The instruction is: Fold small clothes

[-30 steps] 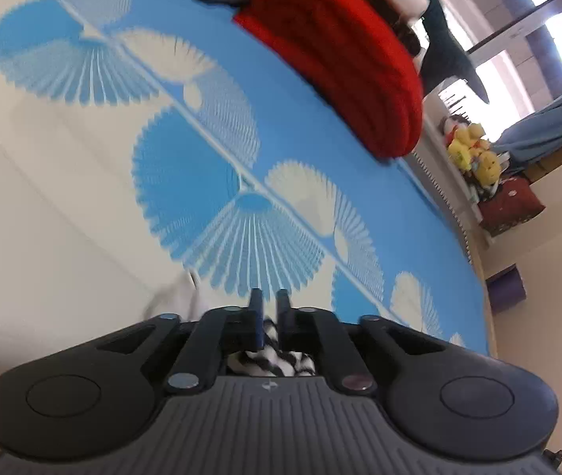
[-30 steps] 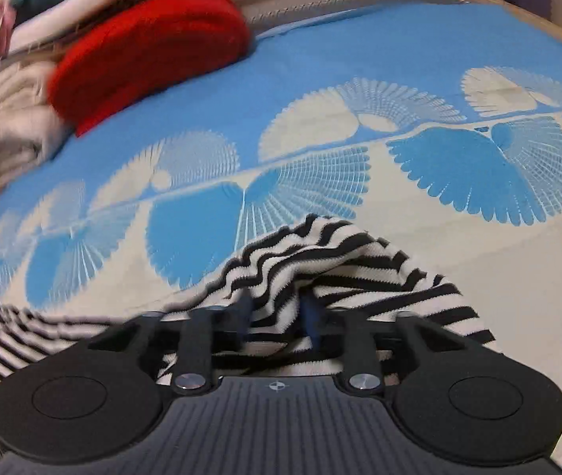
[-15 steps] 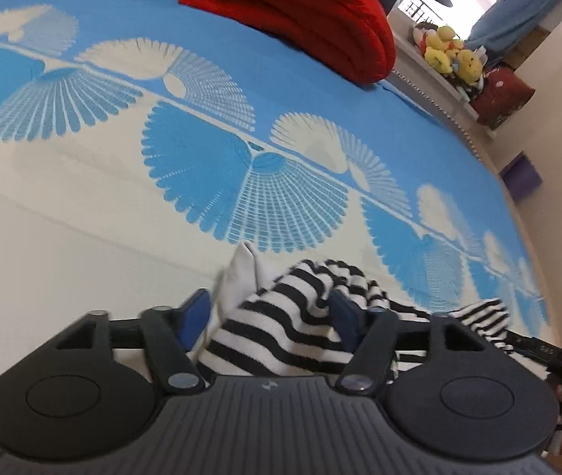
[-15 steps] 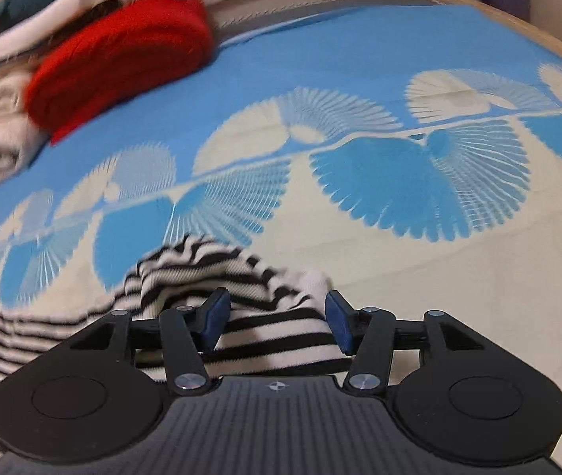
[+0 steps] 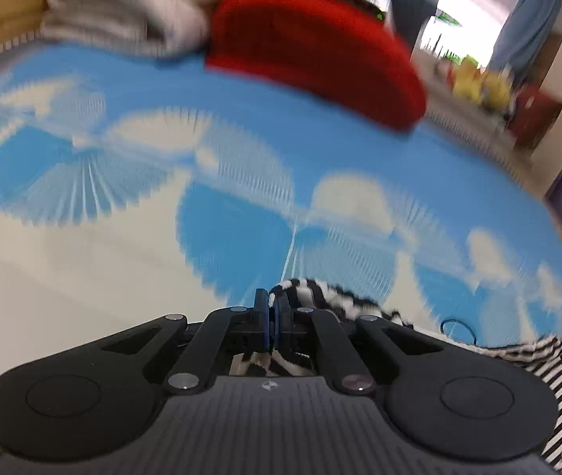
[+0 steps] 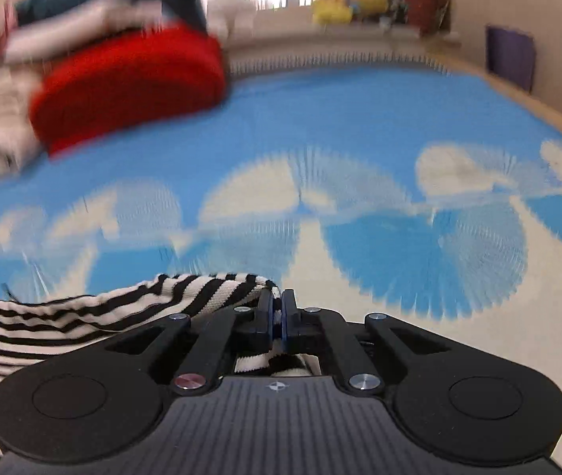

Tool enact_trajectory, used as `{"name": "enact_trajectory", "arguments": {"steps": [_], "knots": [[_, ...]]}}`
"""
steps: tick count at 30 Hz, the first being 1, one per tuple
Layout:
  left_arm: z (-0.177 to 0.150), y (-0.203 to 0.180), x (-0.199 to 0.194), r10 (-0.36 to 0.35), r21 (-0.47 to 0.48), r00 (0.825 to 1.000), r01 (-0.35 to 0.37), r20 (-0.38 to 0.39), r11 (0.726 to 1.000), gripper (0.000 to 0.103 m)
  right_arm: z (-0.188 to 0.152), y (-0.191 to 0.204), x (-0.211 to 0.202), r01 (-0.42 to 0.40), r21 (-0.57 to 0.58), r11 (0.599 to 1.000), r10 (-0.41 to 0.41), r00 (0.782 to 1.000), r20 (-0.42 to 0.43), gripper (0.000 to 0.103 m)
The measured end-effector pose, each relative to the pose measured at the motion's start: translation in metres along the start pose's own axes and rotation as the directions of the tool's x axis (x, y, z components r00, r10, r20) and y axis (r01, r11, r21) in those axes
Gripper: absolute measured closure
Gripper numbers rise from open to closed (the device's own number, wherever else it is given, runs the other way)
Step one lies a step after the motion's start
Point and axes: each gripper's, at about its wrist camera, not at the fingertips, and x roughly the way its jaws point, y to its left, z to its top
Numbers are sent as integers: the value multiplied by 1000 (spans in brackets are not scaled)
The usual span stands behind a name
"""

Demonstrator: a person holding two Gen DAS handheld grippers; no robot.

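A black-and-white striped garment (image 5: 550,364) hangs between my two grippers above the blue-and-cream bedspread (image 5: 241,166). My left gripper (image 5: 271,301) is shut on one edge of the striped garment, which runs off to the right. My right gripper (image 6: 277,299) is shut on another edge of the striped garment (image 6: 63,316), which trails away to the left. Both views are blurred by motion. Most of the garment is hidden behind the gripper bodies.
A folded red knit (image 5: 312,51) (image 6: 126,83) lies at the far side of the bed beside a pile of pale and dark clothes (image 5: 122,12) (image 6: 63,19). Yellow plush toys (image 6: 336,8) sit on a ledge beyond. A purple box (image 6: 510,55) stands at the right.
Half a second ago both grippers stood open around the striped garment on the bed. Now both are shut on it, and both views show motion blur.
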Motion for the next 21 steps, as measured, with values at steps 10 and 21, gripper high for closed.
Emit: {"name": "enact_trajectory", "arguments": {"steps": [10, 21], "knots": [[-6, 19, -32, -44, -103, 995, 35, -85, 994, 59, -7, -13, -27, 42, 77, 996, -36, 997, -74, 66], [-80, 47, -123, -138, -177, 963, 98, -230, 979, 55, -71, -50, -120, -38, 214, 976, 72, 986, -153, 49]]}}
